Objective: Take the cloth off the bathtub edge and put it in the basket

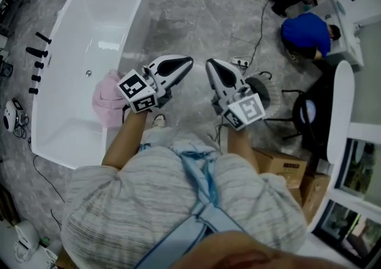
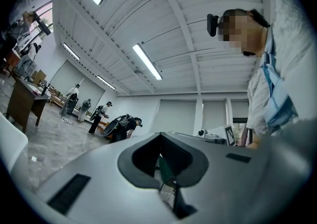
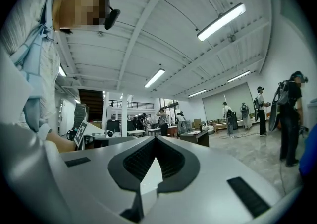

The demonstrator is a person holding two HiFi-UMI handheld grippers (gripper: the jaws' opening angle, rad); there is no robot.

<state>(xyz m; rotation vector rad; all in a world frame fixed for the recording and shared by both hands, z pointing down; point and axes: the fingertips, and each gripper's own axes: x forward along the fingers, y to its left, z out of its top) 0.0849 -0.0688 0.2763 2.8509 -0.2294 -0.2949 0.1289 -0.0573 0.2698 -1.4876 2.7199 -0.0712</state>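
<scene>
Both were closed and empty: left hand-held gripper [image 1: 183, 63], right hand-held gripper [image 1: 211, 66]. I judged the left should open, then pinch the pink cloth [image 1: 107, 100], seemingly bunched, on the bathtub [image 1: 141, 24] edge.

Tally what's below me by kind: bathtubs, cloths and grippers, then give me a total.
Bathtub: 1
Pink cloth: 1
Grippers: 2, left gripper and right gripper
Total: 4
</scene>
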